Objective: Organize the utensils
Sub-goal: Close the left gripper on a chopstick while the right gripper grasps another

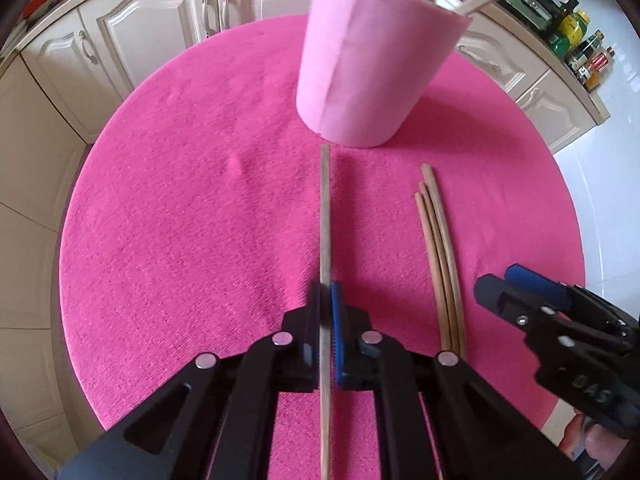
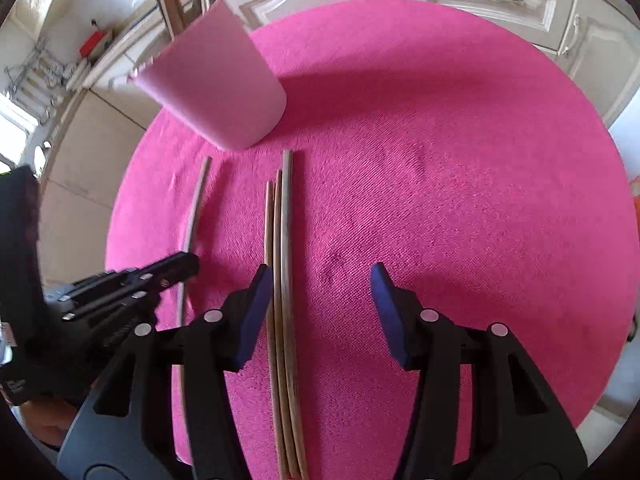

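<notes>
A pink cup [image 1: 368,60] stands at the far side of a round pink table [image 1: 180,200] and holds several wooden sticks. My left gripper [image 1: 326,300] is shut on a single wooden chopstick [image 1: 325,208] that points toward the cup. Three more chopsticks [image 1: 440,248] lie side by side to its right. In the right wrist view my right gripper [image 2: 320,300] is open over the table, its left finger beside the three chopsticks [image 2: 282,260]. The cup [image 2: 216,88], the held chopstick [image 2: 194,216] and the left gripper [image 2: 176,268] show on the left there.
Cream kitchen cabinets [image 1: 152,28] curve around behind the table. Bottles and jars [image 1: 576,40] stand on a counter at the far right. White tiled floor [image 1: 608,184] lies right of the table. A dish rack [image 2: 36,76] is at the far left in the right wrist view.
</notes>
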Action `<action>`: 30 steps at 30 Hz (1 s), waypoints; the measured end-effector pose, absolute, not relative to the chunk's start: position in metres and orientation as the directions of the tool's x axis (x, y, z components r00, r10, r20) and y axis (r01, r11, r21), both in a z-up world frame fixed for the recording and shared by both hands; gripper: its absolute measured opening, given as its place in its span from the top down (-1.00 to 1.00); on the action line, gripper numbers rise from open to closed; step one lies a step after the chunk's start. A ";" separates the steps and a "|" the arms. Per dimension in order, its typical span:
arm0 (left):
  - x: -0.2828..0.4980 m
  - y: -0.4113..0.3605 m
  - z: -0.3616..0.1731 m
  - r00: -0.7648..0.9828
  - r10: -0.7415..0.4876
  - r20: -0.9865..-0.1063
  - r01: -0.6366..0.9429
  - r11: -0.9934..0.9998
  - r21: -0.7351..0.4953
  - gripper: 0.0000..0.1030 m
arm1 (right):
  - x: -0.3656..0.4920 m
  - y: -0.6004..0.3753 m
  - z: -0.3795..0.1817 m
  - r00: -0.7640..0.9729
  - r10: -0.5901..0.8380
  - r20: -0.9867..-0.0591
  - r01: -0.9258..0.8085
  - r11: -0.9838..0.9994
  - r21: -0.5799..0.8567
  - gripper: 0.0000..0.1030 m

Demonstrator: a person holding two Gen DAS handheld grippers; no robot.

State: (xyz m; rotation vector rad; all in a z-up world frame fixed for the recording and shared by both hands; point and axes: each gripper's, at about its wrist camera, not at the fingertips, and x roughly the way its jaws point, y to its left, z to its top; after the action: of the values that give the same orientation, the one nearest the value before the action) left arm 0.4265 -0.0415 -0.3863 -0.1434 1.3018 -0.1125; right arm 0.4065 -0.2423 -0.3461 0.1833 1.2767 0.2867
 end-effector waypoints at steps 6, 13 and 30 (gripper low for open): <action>0.412 -0.033 -0.380 0.284 -0.174 -0.943 0.002 0.983 -0.181 0.89 | 0.408 -0.228 -0.352 0.221 0.283 -0.933 -0.144 0.956 0.256 0.47; 0.412 -0.039 -0.372 0.310 -0.198 -0.930 0.019 0.979 -0.202 0.89 | 0.409 -0.212 -0.352 0.192 0.229 -0.954 -0.191 0.963 0.192 0.50; 0.404 -0.040 -0.366 0.324 -0.192 -0.926 0.037 0.981 -0.191 0.89 | 0.430 -0.193 -0.353 0.168 0.095 -0.981 -0.230 0.972 0.054 0.72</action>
State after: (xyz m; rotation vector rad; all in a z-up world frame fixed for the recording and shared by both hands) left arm 0.4036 -0.0400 -0.3658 -0.1436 1.2331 -0.1510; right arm 0.4305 -0.1933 -0.3526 -0.1152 1.3838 0.2313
